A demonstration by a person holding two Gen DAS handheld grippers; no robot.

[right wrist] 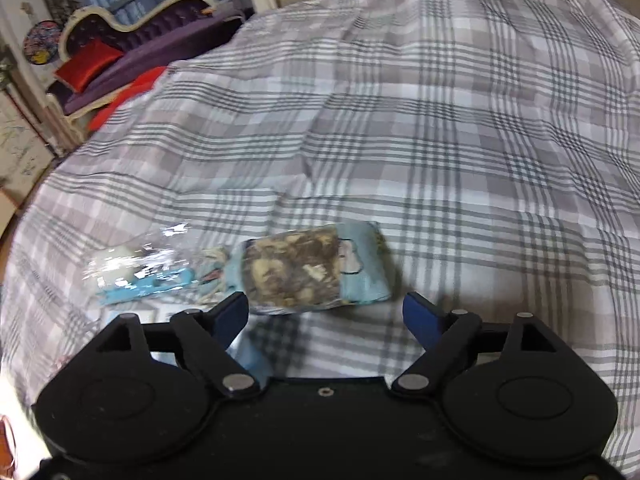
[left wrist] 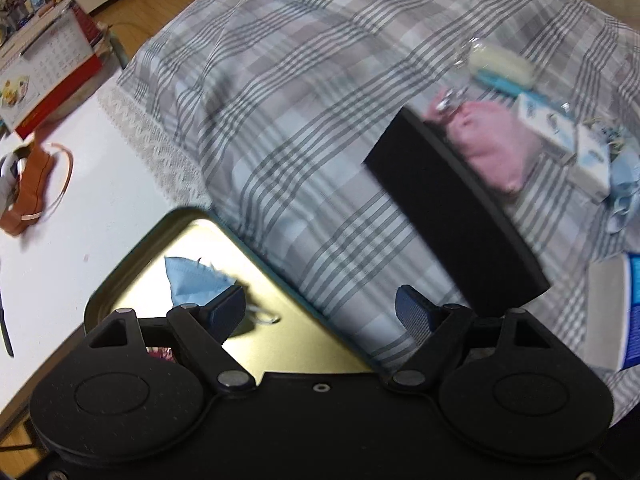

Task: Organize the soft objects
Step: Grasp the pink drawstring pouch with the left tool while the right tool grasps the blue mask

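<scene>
My left gripper (left wrist: 320,310) is open and empty, over the edge of a gold metal tin (left wrist: 264,344) that holds a light blue face mask (left wrist: 196,278). Beyond it on the plaid bed cover lie a pink cloth bundle (left wrist: 498,144), a clear bag with a cream item (left wrist: 500,66) and white-blue packets (left wrist: 560,128). My right gripper (right wrist: 326,314) is open and empty, just in front of a light blue pouch with a brown camouflage-like patch (right wrist: 312,270). A clear plastic bag with white and blue items (right wrist: 140,270) lies left of the pouch.
A black block (left wrist: 456,208), part of the other gripper, stands over the bed cover (left wrist: 300,120). A white table (left wrist: 92,208) holds an orange strap item (left wrist: 30,188) and a calendar (left wrist: 48,80). A purple sofa with red cushions (right wrist: 132,52) stands beyond the bed.
</scene>
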